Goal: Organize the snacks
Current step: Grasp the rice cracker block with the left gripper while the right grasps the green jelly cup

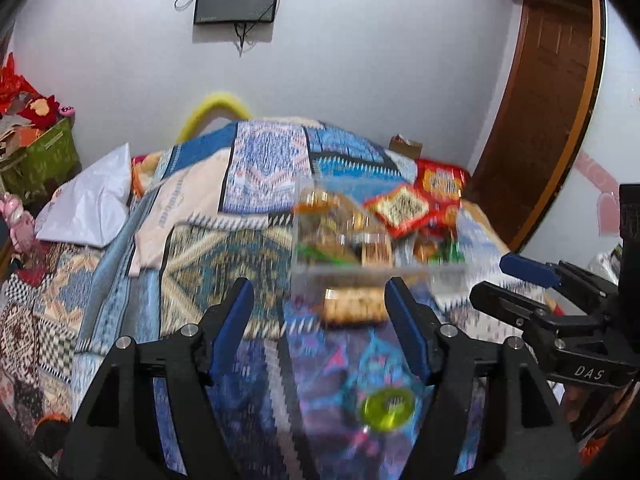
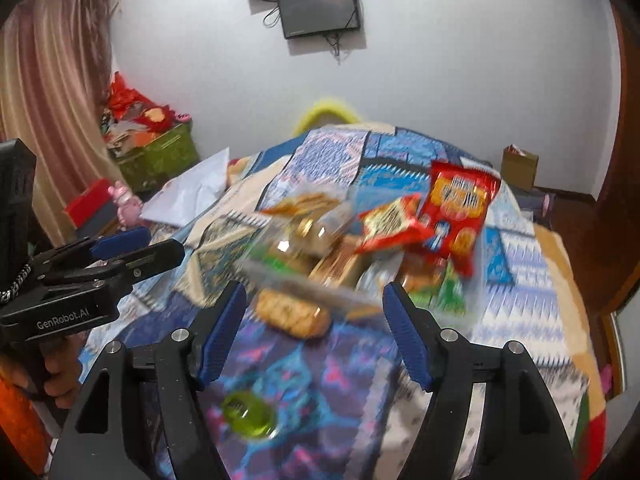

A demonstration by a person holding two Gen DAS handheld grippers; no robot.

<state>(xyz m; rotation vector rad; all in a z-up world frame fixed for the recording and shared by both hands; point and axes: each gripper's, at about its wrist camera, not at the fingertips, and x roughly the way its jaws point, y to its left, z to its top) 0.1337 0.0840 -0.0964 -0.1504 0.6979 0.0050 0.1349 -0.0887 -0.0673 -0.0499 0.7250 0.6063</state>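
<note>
- Ahead of both grippers, a clear bin of snacks sits on the patterned bedspread; two red bags lean at its far right side.
- Just in front of the bin's near wall, a biscuit pack lies on the cloth, beyond the fingertips of both tools and touching neither.
- Nearer, a green round lid-like thing lies on the cloth; blur hides what it is.
- Left gripper and right gripper both angle downward with jaws apart and nothing between them.
- A hand grips the left tool's handle.
- Bare bedspread lies left of the bin; a white bag rests at the left edge.
</note>
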